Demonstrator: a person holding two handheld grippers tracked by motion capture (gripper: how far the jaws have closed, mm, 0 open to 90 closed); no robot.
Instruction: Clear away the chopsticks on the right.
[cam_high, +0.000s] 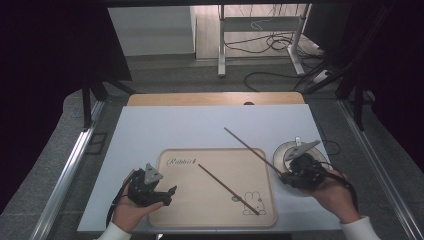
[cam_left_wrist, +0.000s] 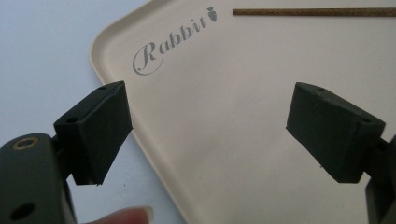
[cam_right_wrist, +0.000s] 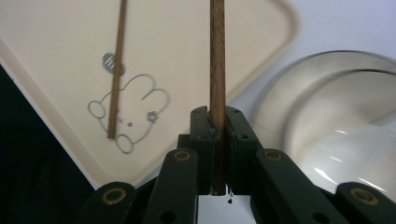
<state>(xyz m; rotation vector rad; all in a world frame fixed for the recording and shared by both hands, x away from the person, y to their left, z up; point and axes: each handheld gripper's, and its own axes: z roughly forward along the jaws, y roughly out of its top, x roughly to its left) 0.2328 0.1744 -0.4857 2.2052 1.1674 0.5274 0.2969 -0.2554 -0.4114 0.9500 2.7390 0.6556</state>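
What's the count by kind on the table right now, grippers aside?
Chopsticks: 2, one lying on the tray, one clamped in the right gripper
Tray: 1, beige with a rabbit print
Bowl: 1, white, under the right gripper
Total: 4

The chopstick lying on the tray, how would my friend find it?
Find the beige tray with "Rabbit" written on it. A thin brown chopstick lies slanted across it, its tip on the bunny drawing. The other chopstick is pinched in the right tool.
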